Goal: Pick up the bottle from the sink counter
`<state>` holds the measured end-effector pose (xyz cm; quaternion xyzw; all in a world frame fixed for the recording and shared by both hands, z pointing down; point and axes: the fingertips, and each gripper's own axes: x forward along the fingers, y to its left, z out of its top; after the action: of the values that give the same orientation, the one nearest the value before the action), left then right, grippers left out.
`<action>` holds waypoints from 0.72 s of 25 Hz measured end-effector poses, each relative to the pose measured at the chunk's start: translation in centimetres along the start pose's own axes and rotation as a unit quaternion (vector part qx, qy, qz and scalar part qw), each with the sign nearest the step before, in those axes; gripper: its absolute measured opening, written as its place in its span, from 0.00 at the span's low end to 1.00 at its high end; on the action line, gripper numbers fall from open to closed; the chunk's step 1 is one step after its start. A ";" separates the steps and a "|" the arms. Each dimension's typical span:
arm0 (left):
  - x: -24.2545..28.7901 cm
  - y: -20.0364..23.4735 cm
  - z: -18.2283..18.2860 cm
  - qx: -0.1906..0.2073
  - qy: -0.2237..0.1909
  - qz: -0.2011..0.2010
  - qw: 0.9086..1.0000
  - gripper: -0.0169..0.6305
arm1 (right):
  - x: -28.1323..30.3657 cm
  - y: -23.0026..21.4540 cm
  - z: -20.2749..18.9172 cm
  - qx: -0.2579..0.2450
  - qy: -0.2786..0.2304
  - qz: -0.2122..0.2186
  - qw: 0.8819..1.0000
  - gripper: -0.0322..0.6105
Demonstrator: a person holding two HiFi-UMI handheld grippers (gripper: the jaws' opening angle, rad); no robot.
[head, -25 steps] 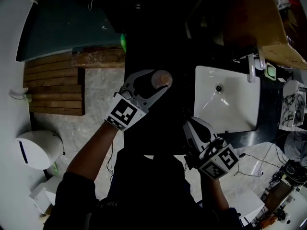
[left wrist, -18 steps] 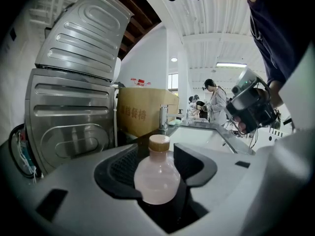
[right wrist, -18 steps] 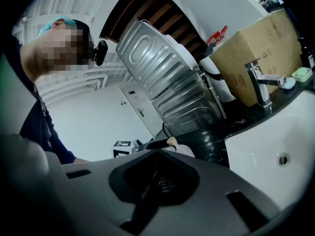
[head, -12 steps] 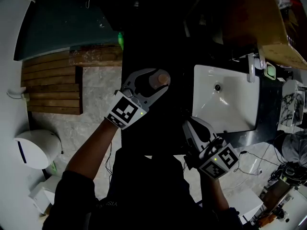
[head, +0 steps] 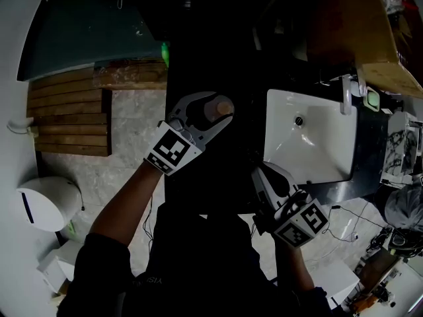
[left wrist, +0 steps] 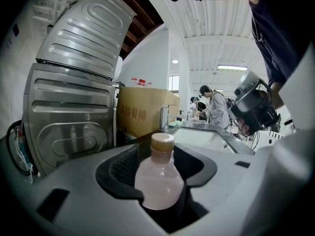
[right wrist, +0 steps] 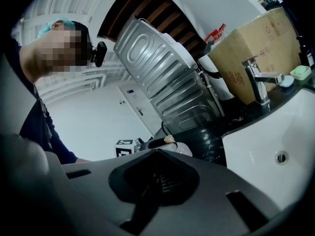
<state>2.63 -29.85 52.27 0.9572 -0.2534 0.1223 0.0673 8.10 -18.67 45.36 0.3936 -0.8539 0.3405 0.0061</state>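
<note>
Two claws hang over the dark counter (head: 205, 58), which runs far-to-near down the middle of the head view, with the white sink (head: 310, 144) set into it at the right. The left claw (head: 217, 109) is closed partway, its jaws pressed against the two sides of the bottle (left wrist: 158, 181). The right claw (head: 264, 176) sits nearer, beside the sink's near-left corner, with its jaws brought together on nothing. The main risk, as I judge it, is a slip: the bottle is round and smooth and the jaws meet it on its curved shoulder, so a quick lift or a tilt of the left claw could let it slide down or swing out and fall to the counter. The bottle stands upright between the left claw's jaws, deep in their pocket, left of the sink; whether its base touches the counter cannot be told. Its tan cap (left wrist: 162, 141) rises above the jaws.
</note>
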 end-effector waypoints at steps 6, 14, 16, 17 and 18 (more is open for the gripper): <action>0.2 -0.2 -0.2 0.000 0.000 -0.003 1.000 0.35 | 0.0 -0.1 -0.1 0.003 0.002 0.000 1.000 0.09; 0.2 -0.4 -0.1 0.005 -0.004 -0.007 1.000 0.30 | -0.2 -0.2 -0.1 0.011 -0.001 -0.001 1.000 0.09; 0.2 -0.4 -0.1 0.007 -0.004 -0.008 1.000 0.30 | -0.2 -0.1 -0.1 0.010 -0.001 -0.002 1.000 0.09; 0.2 -0.4 -0.1 0.008 -0.003 -0.008 1.000 0.29 | -0.1 -0.1 0.0 0.011 -0.001 -0.002 1.000 0.09; 0.3 -0.4 -0.1 0.009 -0.003 -0.009 1.000 0.29 | 0.0 0.0 0.1 0.015 -0.001 -0.002 1.000 0.09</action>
<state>3.04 -29.60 52.39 0.9604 -0.2442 0.1210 0.0588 8.12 -18.66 45.30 0.3956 -0.8480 0.3527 0.0003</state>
